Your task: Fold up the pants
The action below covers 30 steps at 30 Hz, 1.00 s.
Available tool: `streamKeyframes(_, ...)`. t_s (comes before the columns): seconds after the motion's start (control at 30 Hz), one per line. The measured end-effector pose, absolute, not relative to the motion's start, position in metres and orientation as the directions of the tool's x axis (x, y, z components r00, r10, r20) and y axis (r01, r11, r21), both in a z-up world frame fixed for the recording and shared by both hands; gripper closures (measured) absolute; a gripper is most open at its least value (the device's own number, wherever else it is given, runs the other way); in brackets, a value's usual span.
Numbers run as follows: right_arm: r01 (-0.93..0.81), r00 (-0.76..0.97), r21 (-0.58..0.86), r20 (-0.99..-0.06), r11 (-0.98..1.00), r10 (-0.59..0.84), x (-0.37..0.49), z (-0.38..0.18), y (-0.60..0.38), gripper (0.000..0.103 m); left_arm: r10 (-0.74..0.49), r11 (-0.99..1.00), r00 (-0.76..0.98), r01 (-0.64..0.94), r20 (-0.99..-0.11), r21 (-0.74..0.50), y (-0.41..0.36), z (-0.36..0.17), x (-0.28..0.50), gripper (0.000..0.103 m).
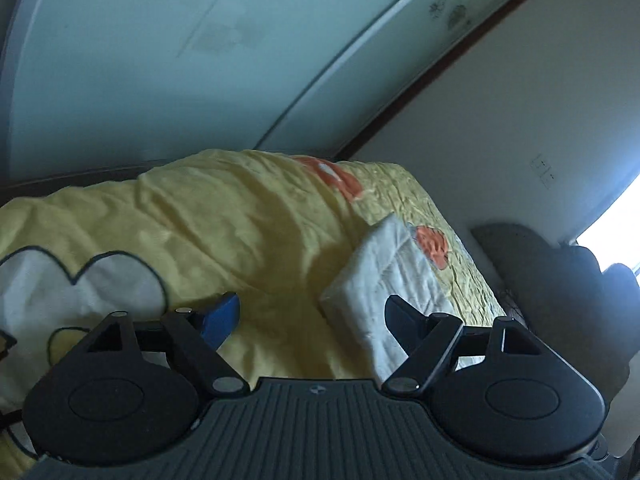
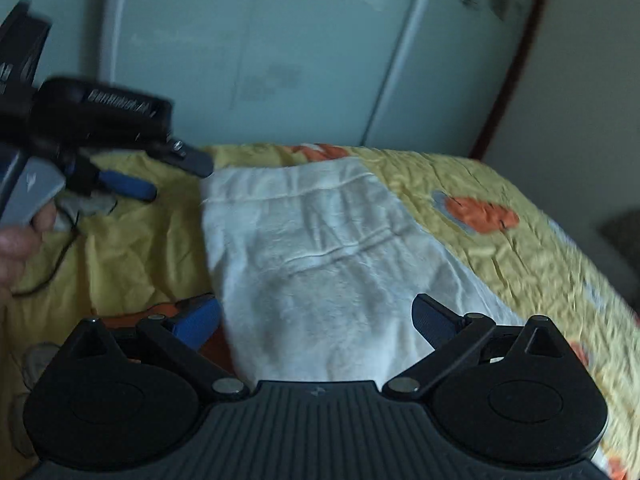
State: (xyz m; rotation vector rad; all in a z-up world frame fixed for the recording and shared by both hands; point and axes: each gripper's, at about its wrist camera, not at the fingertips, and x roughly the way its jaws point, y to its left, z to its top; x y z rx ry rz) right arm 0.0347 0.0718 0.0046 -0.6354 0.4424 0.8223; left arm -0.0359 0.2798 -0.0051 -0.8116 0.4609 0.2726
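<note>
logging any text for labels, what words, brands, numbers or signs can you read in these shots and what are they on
Pale lettering on the black body of the left hand-held gripper, seen in the right wrist view: a brand-like word, too blurred to read.
Small emblem on the grey ribbed housing in the left wrist view: a sign, no letters.
Dark stickers on the pale cabinet door: pictures only, too blurred.
White folded pants, yellow quilt: no text.
</note>
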Motion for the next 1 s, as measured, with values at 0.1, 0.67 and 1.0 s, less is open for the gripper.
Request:
streamKeyframes(0.1, -0.772, 0.634, -0.420, -0.567, 0.478, 0.526, 0.029, -0.011, 0.086, 0.000, 0.088, 0.719, 0.895, -0.362, -0.438, -0.594, 0.270, -0.012, -0.049, 0.020)
streamKeyframes(0.67, -0.733, 0.528, 0.057, -0.580, 0.678, 0.620, 0.079, 0.000, 0.078, 0.060, -0.038, 0.538, 0.949, -0.245, -0.314, -0.807, 0.295, -0.007, -0.064, 0.011)
streamKeyframes(1.0, -0.566, 0.432, 0.494, -0.503, 0.660, 0.748, 0.112, -0.012, 0.038, 0.063, -0.248, 0.417, 0.935, -0.133, -0.254, -0.899, 0.273, 0.008, 0.001, 0.005)
